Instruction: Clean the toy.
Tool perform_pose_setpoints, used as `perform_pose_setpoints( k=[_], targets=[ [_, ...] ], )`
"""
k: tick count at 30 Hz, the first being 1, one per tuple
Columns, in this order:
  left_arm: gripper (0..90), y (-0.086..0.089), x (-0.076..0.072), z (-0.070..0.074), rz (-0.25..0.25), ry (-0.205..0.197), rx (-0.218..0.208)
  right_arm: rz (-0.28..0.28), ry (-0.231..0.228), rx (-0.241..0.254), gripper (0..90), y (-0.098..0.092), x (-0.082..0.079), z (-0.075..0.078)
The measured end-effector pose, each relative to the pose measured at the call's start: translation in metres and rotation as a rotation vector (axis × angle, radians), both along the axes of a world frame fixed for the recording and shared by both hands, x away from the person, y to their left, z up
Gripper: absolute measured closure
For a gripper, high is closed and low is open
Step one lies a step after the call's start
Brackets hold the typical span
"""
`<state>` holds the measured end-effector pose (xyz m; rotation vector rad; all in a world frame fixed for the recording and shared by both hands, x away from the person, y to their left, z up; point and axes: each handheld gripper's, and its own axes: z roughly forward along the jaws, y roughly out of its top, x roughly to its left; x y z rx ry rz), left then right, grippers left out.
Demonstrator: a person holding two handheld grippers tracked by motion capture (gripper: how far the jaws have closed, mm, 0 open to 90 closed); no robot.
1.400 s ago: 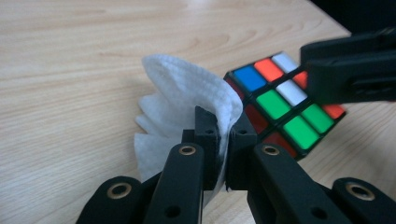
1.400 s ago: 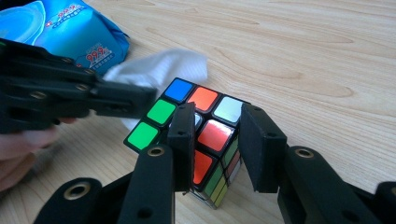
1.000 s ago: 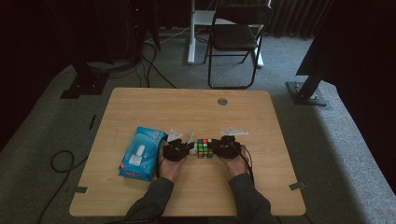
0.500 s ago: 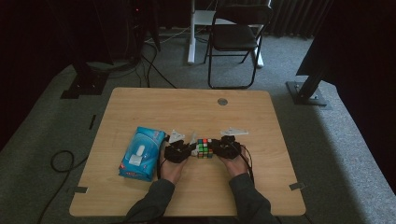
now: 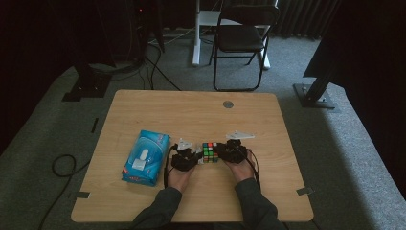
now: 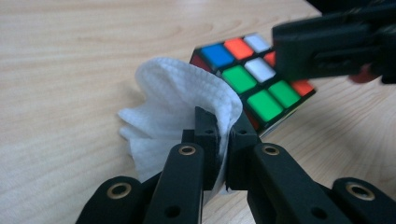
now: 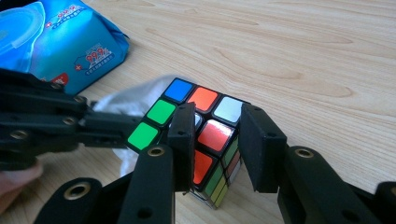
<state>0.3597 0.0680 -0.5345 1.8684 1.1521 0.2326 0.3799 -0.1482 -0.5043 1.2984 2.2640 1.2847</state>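
Holding the scrambled, multicoloured plastic puzzle cube (image 7: pixel 201 135) steady is our right gripper (image 7: pixel 217 149), whose jaws straddle one tilted corner. They look pressed to the cube's faces, though from this angle we cannot be sure both pads bear firmly. The cube sits near the middle of the pale wooden table (image 5: pixel 191 112), just right of the blue plastic pack of wet wipes (image 5: pixel 145 157), with one edge lifted off the wood. Our left gripper (image 6: pixel 223 135) is clenched on a crumpled white wet wipe (image 6: pixel 177 100), which touches the cube's left side.

We judge the main risk to be the cube itself: a grip across a corner is weak, so a firm rub from the wipe could twist it out of the jaws or turn a layer. The wipe is pinched only by a fold, so dragging it hard over the cube's edges might pull it free. Pushing toward the right gripper could also knock the two tools together.
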Motion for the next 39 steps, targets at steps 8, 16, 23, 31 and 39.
perform_pose_setpoints(
  k=[8,16,23,31,39],
  targets=[
    [86.4,-0.001,0.003,-0.011,-0.006,0.019,0.025,0.001,0.0,-0.001,66.9,0.0,0.0,0.0],
    [86.1,0.004,0.005,-0.004,0.007,0.007,0.017,0.01,0.002,0.002,67.0,0.0,0.0,0.0],
    [86.0,0.015,0.015,0.008,0.044,-0.012,0.001,0.03,0.005,0.002,67.1,0.001,0.0,0.0],
    [85.6,0.019,0.028,0.017,0.027,-0.036,-0.016,0.089,-0.011,-0.011,67.1,0.005,-0.003,0.0],
    [85.6,0.021,0.039,0.025,0.035,-0.047,-0.035,0.119,-0.006,-0.009,67.1,0.006,-0.004,0.0]
  ],
)
